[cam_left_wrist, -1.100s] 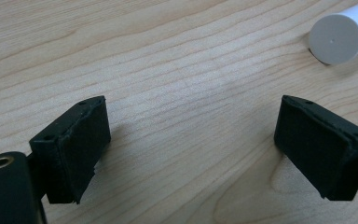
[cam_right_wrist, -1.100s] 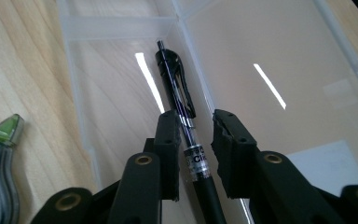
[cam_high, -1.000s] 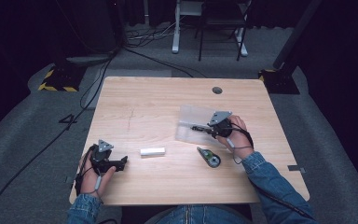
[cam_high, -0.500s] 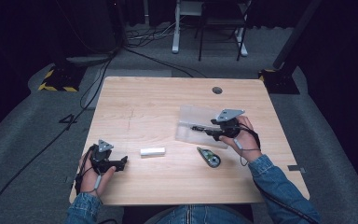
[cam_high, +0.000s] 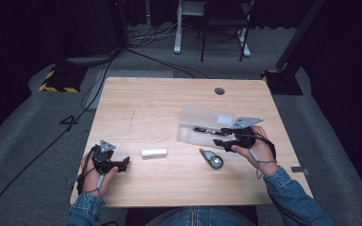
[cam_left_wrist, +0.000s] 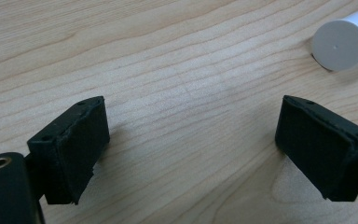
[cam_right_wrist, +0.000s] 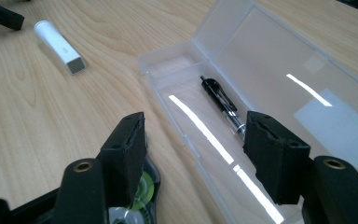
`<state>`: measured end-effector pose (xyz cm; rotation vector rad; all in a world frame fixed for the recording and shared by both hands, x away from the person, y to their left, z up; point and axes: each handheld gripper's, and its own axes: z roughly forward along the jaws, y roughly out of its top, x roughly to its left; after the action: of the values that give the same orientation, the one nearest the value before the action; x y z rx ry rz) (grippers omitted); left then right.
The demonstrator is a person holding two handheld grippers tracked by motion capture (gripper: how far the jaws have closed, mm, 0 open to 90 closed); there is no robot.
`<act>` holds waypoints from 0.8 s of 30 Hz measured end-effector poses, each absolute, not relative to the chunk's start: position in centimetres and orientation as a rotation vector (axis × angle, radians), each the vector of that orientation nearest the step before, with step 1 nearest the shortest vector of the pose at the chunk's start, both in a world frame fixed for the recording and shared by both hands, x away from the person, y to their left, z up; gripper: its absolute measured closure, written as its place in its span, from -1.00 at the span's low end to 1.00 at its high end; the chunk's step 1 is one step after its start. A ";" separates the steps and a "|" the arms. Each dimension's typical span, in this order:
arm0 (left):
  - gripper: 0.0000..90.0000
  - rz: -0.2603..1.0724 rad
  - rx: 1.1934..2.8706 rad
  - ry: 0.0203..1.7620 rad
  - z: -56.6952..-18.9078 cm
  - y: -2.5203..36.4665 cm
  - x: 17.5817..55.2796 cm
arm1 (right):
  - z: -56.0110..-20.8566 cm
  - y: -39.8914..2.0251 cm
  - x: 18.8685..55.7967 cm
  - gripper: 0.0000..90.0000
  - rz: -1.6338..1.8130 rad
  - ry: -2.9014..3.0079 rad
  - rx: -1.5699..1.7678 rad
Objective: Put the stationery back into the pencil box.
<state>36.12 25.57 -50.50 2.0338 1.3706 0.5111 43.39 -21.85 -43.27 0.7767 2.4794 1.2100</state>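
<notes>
An open clear plastic case (cam_high: 202,123) lies right of the table's middle, and a black pen (cam_right_wrist: 221,100) lies inside its tray (cam_right_wrist: 242,154). My right gripper (cam_high: 218,137) hovers at the case's near right end. Its jaws (cam_right_wrist: 196,130) have just been opening and stand open, with nothing between them. A correction tape dispenser (cam_high: 212,159) lies in front of the case, partly under my right gripper's left jaw (cam_right_wrist: 142,191). A white stick (cam_high: 154,152) lies near the table's middle. My left gripper (cam_high: 122,164) rests at the front left, open (cam_left_wrist: 191,126) over bare wood, the white stick's round end (cam_left_wrist: 340,44) beyond it.
The case's lid (cam_right_wrist: 303,79) lies flat on the wooden table (cam_high: 160,103), hinged away from me. A round cable hole (cam_high: 219,91) sits near the far edge. Beyond the table stand a desk frame and cables on grey floor.
My right gripper has drawn back from over the case, to the right and toward the person, and its jaws have spread wider. The left gripper has stayed put.
</notes>
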 end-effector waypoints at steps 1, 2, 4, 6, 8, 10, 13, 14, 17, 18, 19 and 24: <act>-0.79 0.512 2.033 1.373 -50.5 25.5 36.2 | -43.2 -22.0 43.1 -0.13 1.212 2.480 0.779; -0.79 0.511 2.031 1.377 -50.5 25.5 36.2 | -43.2 -22.1 42.9 -0.13 1.218 2.482 0.783; -0.80 0.510 2.035 1.372 -50.5 25.4 36.3 | -43.0 -22.3 42.3 -0.13 1.232 2.476 0.796; -0.79 0.512 2.036 1.372 -50.5 25.4 36.2 | -43.0 -22.4 41.7 -0.14 1.244 2.470 0.805; -0.79 0.516 2.036 1.372 -50.5 25.4 36.2 | -43.0 -22.5 41.0 -0.18 1.245 2.476 0.832; -0.79 0.512 2.034 1.374 -50.5 25.4 36.2 | -43.1 -22.5 40.5 -0.18 1.239 2.483 0.837; -0.80 0.510 2.038 1.369 -50.5 25.4 36.3 | -43.4 -22.5 39.7 -0.20 1.224 2.503 0.842; -0.80 0.509 2.035 1.372 -50.5 25.4 36.3 | -43.5 -22.5 39.5 -0.21 1.216 2.510 0.843; -0.81 0.509 2.036 1.374 -50.5 25.3 36.4 | -43.8 -22.4 38.9 -0.22 1.199 2.532 0.842; -0.82 0.506 2.037 1.374 -50.5 25.3 36.4 | -43.9 -22.4 38.8 -0.22 1.192 2.539 0.848; -0.82 0.507 2.037 1.374 -50.5 25.3 36.4 | -44.0 -22.4 38.6 -0.22 1.185 2.546 0.852; -0.82 0.506 2.037 1.374 -50.5 25.3 36.4 | -44.4 -22.4 38.0 -0.22 1.165 2.573 0.871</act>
<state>36.38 25.29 -50.50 2.0367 1.3742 0.5064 38.00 -22.43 -44.41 0.8708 2.5726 1.1651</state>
